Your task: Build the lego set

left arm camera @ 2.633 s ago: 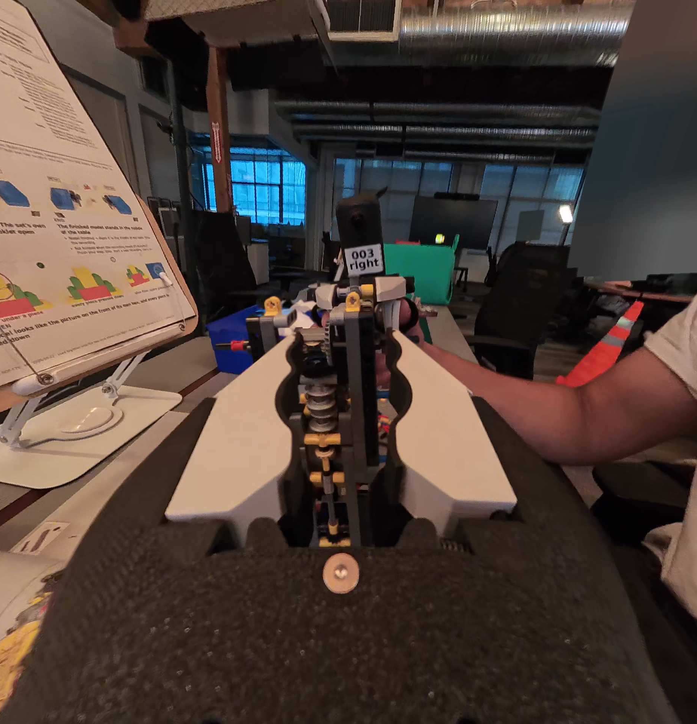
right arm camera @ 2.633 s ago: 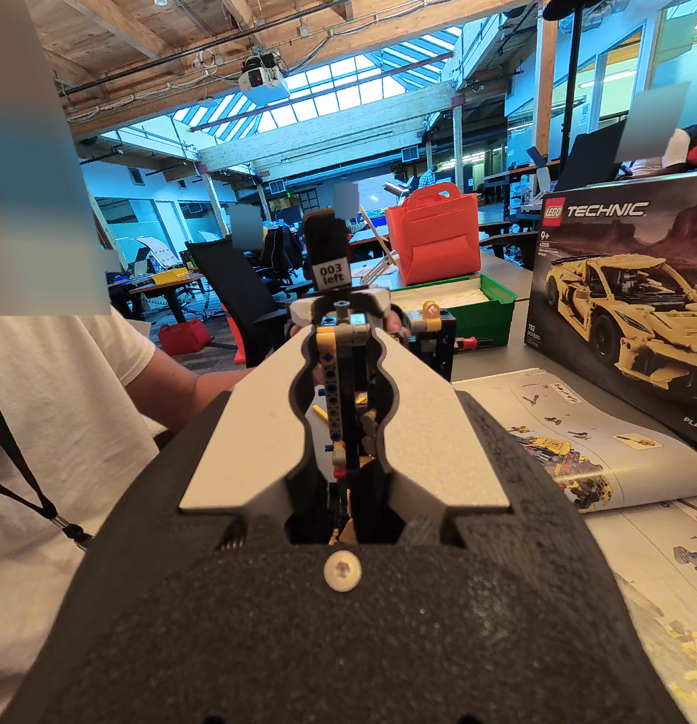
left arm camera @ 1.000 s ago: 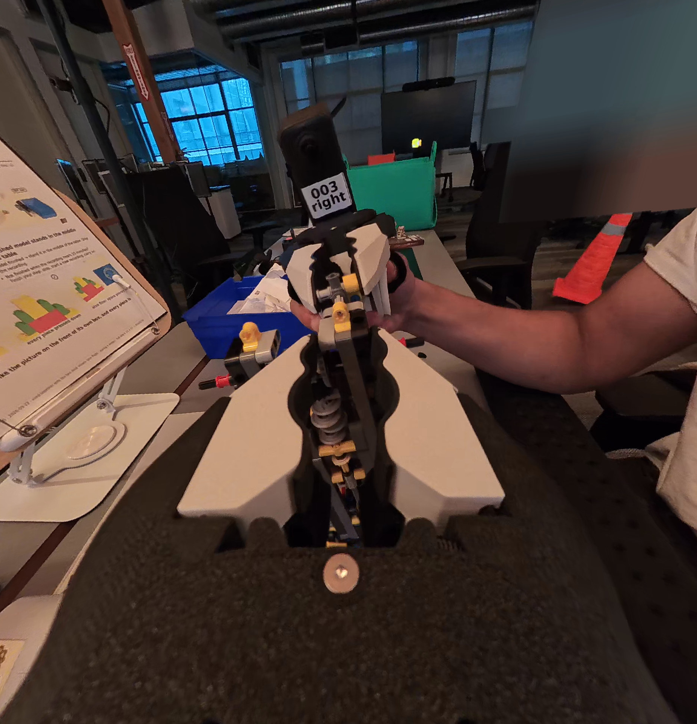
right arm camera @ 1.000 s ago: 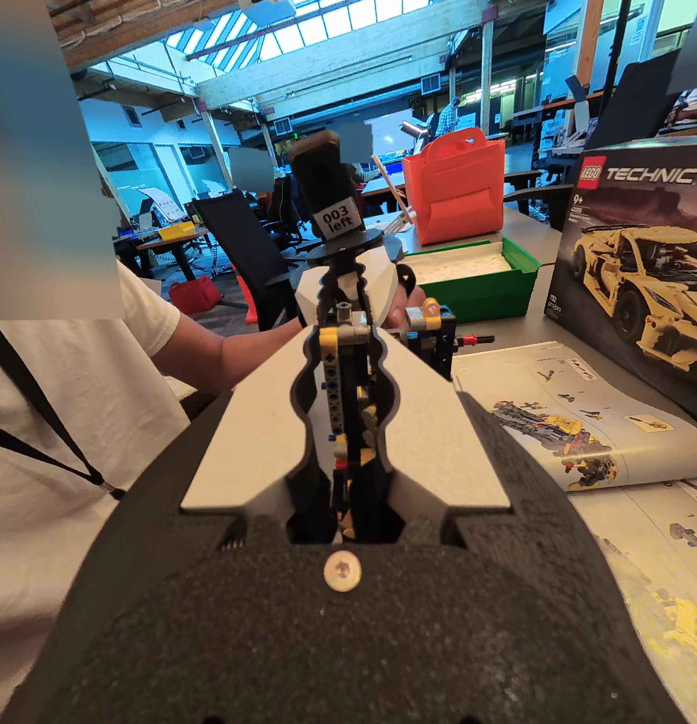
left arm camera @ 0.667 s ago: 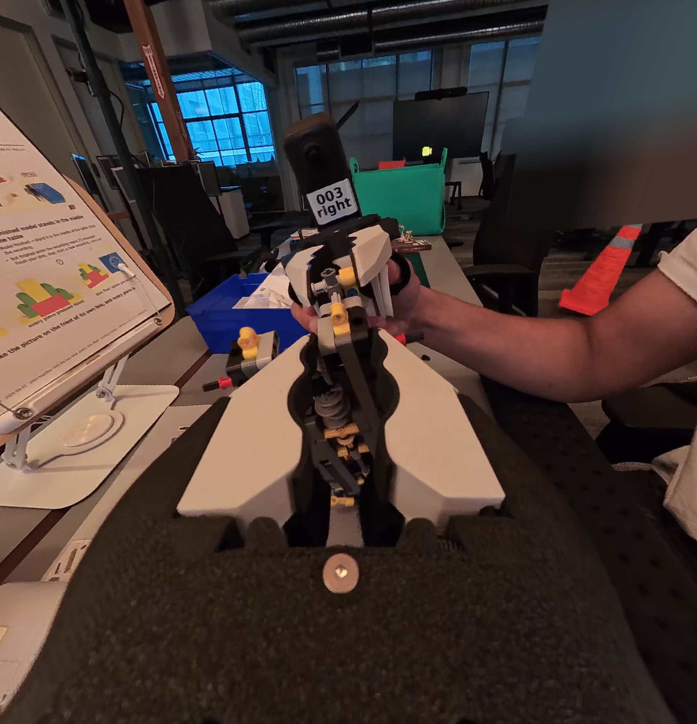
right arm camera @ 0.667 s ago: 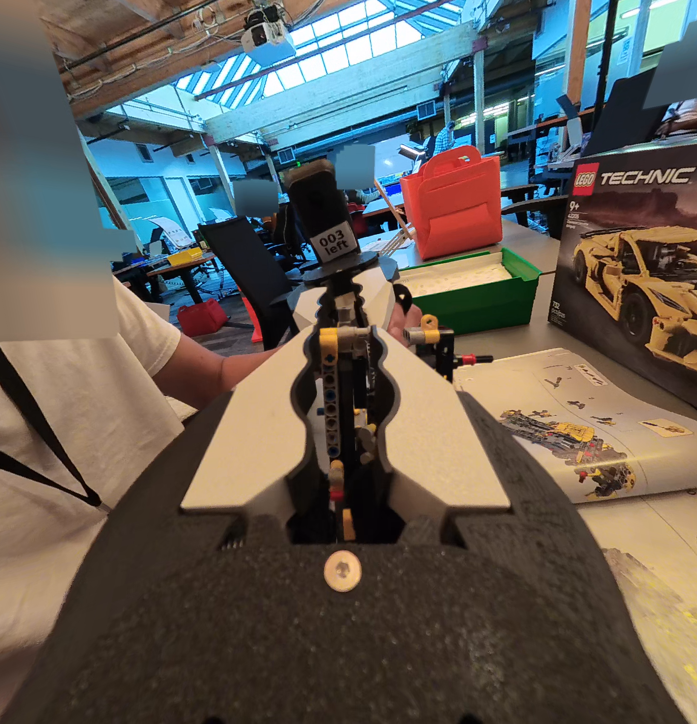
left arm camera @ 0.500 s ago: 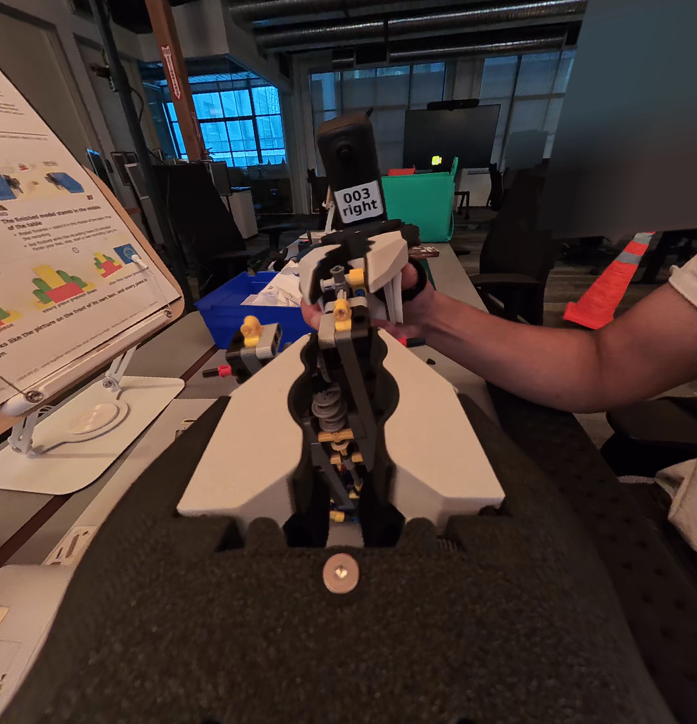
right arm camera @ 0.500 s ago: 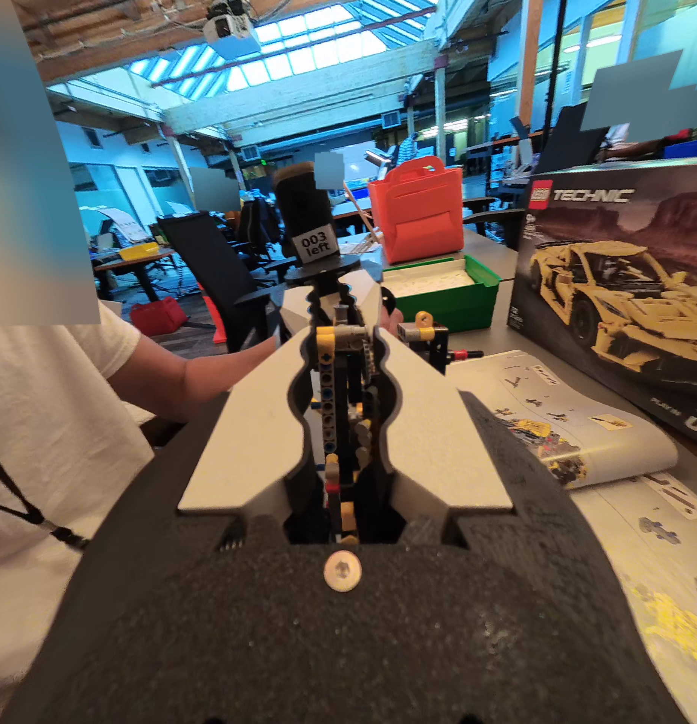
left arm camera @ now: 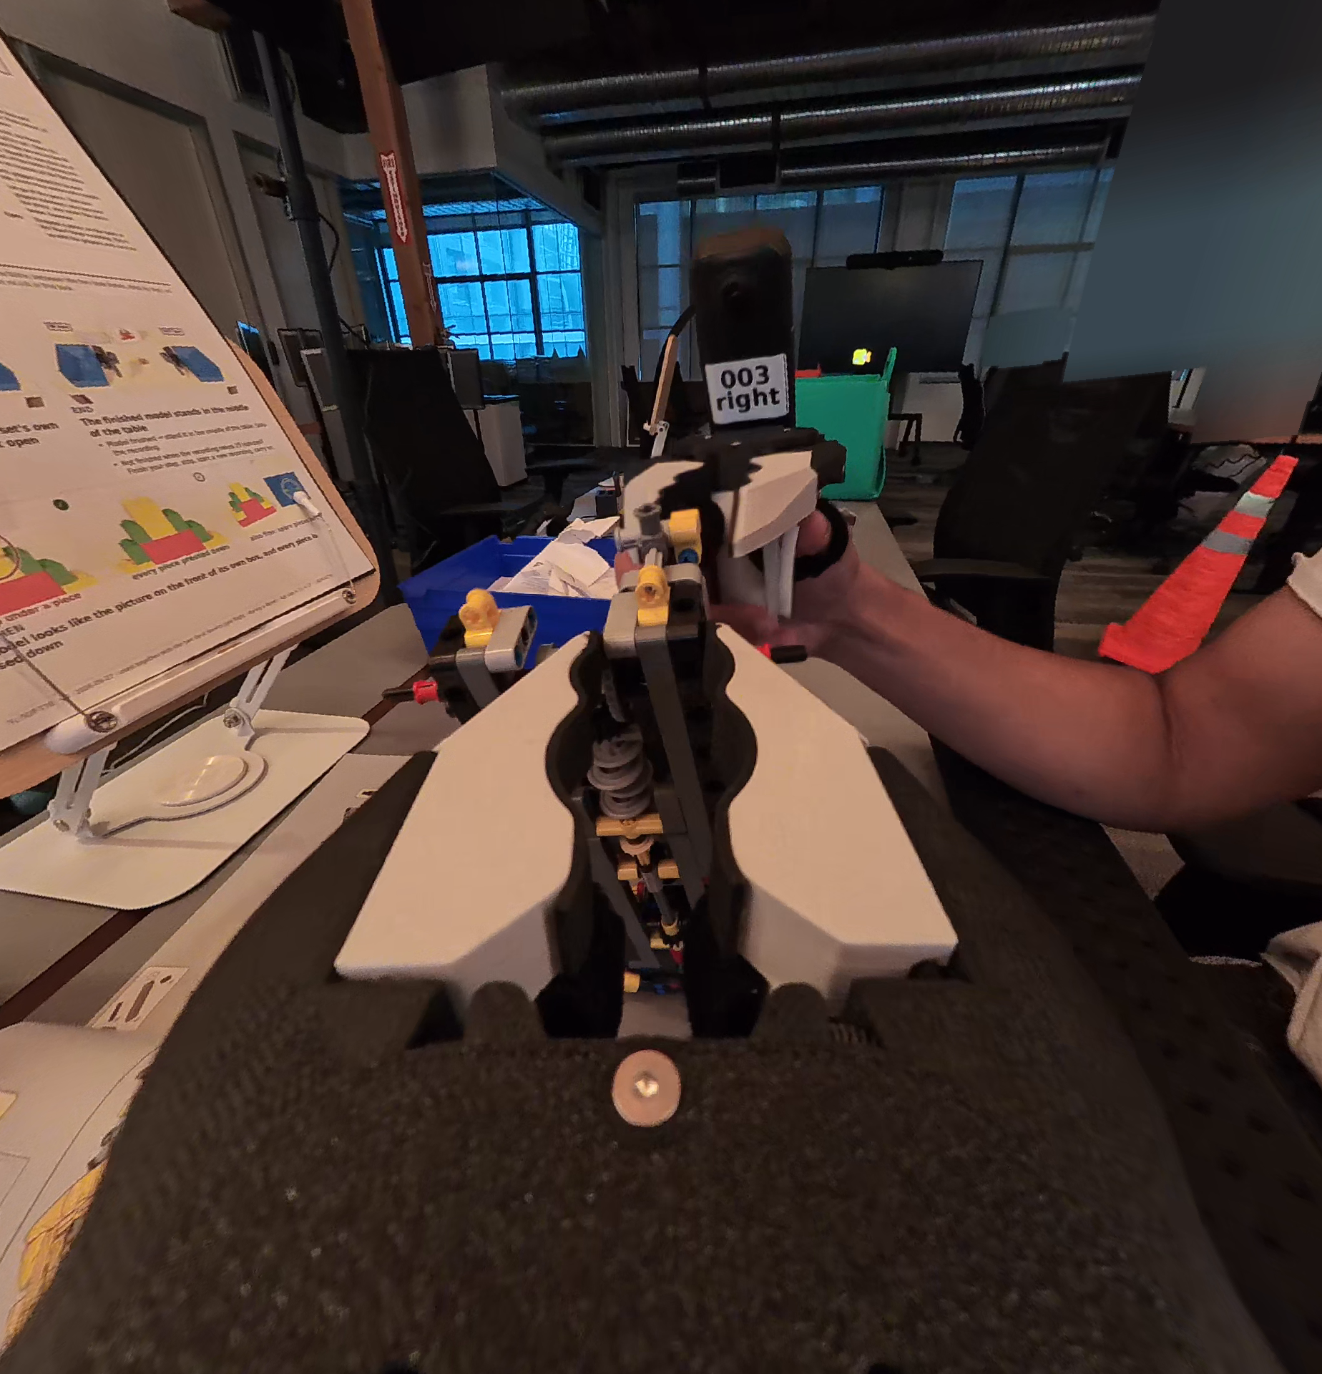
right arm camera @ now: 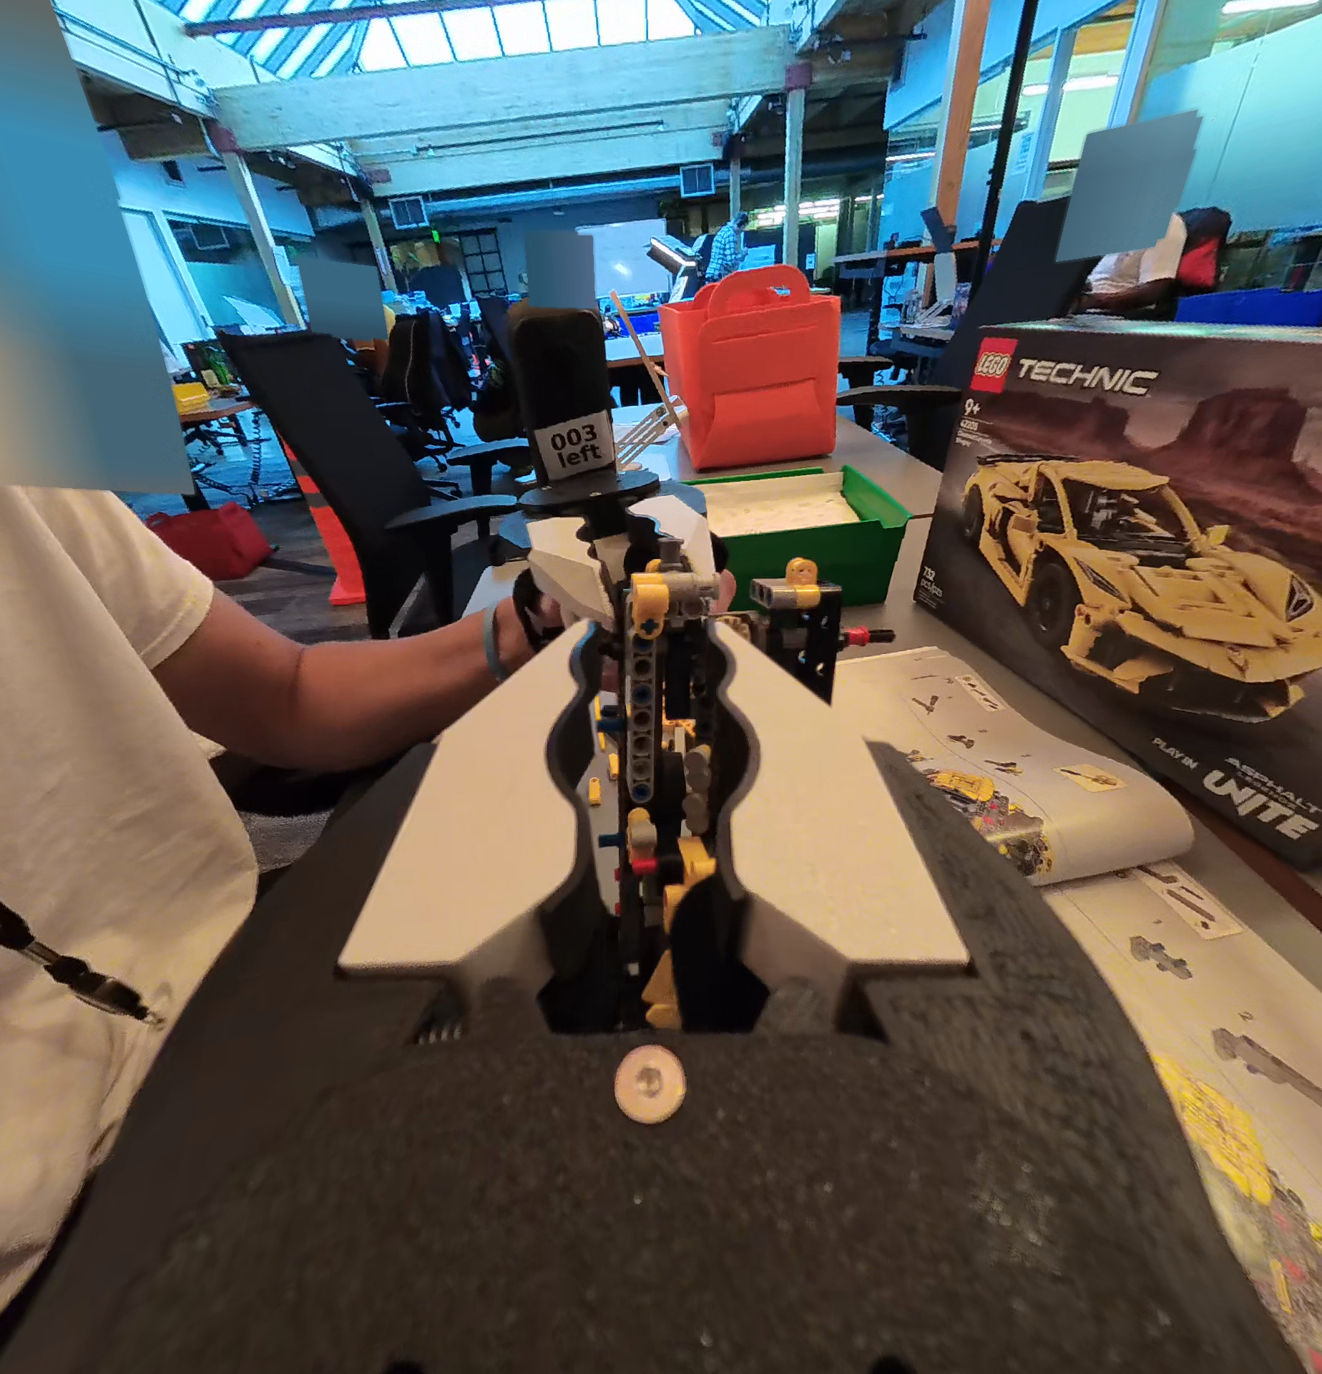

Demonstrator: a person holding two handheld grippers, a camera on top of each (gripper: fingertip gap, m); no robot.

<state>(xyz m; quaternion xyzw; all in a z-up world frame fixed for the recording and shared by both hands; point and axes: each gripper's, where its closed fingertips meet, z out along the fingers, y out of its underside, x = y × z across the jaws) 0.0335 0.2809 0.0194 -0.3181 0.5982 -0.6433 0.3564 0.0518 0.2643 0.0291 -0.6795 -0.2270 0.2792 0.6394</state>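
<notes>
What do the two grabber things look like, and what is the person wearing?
Each gripper has two white wedge-shaped fingers with wavy black inner edges on a rough black foam body. The left gripper and right gripper each carry a black camera post with a white sticker. The person wears a white short-sleeved shirt.

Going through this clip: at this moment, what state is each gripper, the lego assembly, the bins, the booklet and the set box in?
left gripper: shut on the lego assembly.
right gripper: shut on the lego assembly.
lego assembly: partly built, held between both grippers.
instruction booklet: open on the table.
green bin: open-topped, white contents.
blue bin: open-topped, papers inside.
set box: standing upright.
</notes>
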